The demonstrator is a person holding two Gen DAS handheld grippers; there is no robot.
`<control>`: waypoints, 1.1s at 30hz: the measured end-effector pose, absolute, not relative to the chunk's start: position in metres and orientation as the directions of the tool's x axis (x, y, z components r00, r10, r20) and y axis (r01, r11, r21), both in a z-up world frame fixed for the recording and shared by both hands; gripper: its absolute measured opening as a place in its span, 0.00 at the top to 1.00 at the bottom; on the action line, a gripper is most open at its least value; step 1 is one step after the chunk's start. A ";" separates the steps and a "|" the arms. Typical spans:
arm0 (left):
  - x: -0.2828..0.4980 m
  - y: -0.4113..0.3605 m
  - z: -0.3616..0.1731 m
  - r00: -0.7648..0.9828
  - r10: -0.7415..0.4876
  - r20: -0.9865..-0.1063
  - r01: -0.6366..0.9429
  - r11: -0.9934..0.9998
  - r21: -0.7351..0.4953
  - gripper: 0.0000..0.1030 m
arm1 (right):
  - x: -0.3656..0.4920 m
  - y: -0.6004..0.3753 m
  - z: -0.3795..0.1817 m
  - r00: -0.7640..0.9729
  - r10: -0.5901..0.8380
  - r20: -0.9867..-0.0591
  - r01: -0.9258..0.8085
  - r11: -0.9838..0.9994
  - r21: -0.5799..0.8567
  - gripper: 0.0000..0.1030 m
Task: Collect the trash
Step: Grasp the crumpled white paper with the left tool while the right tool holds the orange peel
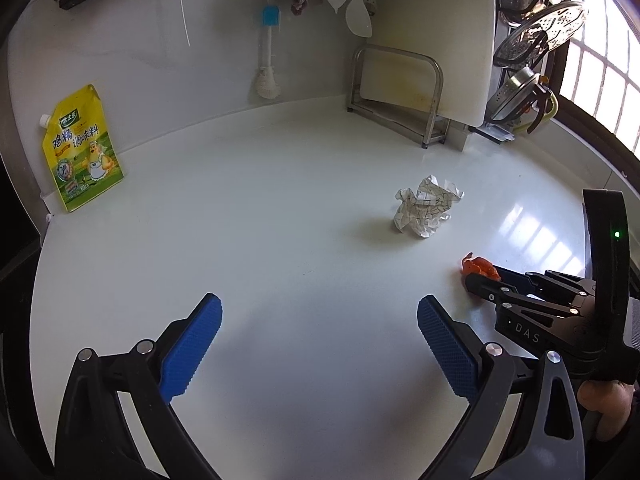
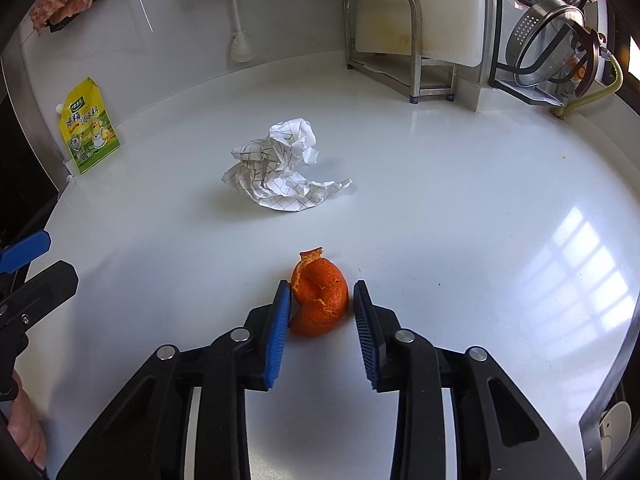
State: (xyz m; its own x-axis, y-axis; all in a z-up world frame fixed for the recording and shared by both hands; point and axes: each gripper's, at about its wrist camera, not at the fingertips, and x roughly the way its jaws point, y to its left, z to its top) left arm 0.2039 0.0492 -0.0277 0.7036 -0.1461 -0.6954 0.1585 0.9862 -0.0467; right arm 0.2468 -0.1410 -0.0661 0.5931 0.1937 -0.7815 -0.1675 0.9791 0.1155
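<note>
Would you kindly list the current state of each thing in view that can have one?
orange peel: curled, on the counter between the right pads, not yet clamped.
crumpled paper: balled up, lying free.
seasoning pouch: upright against the wall, spout capped.
left hand-held gripper: open, empty.
right hand-held gripper: open around the peel.

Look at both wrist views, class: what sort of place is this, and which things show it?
Most likely a home kitchen counter: a cutting board stands in a metal rack, a steamer and strainers hang by the window, and a yellow seasoning pouch leans against the wall.
</note>
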 end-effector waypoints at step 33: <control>0.316 -0.074 -0.060 0.659 -0.091 -0.747 0.151 0.988 0.013 0.11 | 0.214 -0.266 -0.029 0.714 0.310 -0.628 -0.082 0.927 0.365 0.79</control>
